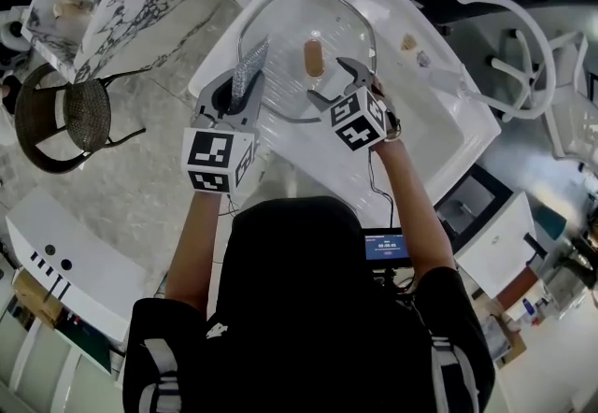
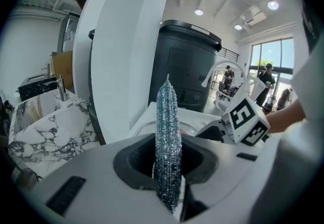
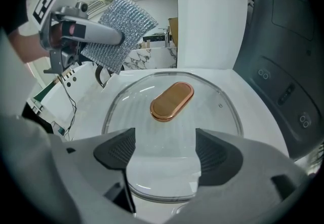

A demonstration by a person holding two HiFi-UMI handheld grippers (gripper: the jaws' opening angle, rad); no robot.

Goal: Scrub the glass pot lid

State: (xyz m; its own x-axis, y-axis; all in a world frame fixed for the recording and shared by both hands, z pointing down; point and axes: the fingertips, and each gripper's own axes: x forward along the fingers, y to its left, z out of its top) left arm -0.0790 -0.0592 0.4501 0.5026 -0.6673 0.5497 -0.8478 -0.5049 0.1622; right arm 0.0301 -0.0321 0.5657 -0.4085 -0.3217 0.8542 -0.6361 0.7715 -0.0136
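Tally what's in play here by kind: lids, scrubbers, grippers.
Round glass pot lid with oblong copper-coloured handle: 1
Glittery silver-blue scrub pad: 1
Two-jaw grippers (left gripper, right gripper): 2
Total: 4

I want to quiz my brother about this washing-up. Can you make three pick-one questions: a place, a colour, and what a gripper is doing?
1. Where is the glass lid? A) in the white basin B) on a chair C) on the floor
2. What colour is the lid's handle? A) blue B) coppery brown C) green
3. What is the right gripper doing? A) squeezing the handle B) holding a spoon C) open over the lid
1 A: it lies flat on the basin's bottom. 2 B: it shines copper. 3 C: its jaws stand apart, pinching nothing.
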